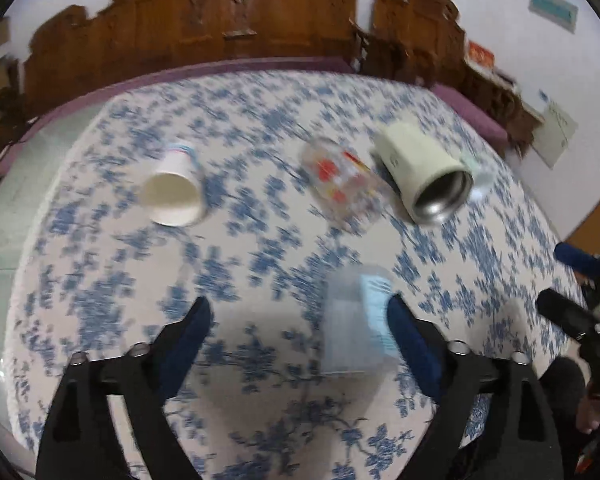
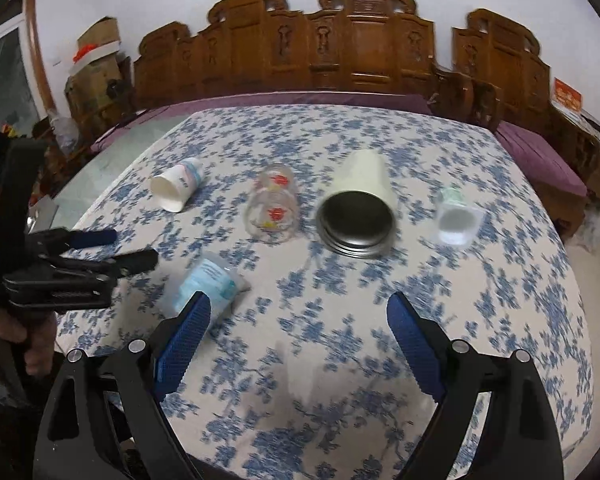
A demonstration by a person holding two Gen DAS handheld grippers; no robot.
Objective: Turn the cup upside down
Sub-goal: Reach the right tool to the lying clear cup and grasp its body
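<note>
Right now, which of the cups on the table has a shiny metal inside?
The big cream tumbler, lying on its side right of the clear printed glass; its mouth shows steel, the others show paper or plastic.

Both looking forward and down over the flowered table (image 2: pixel 340 360), left from nearer; sharing the cups lying across the middle.

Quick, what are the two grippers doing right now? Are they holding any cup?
Left gripper: open, holding nothing, above the tablecloth.
Right gripper: open, holding nothing.
</note>
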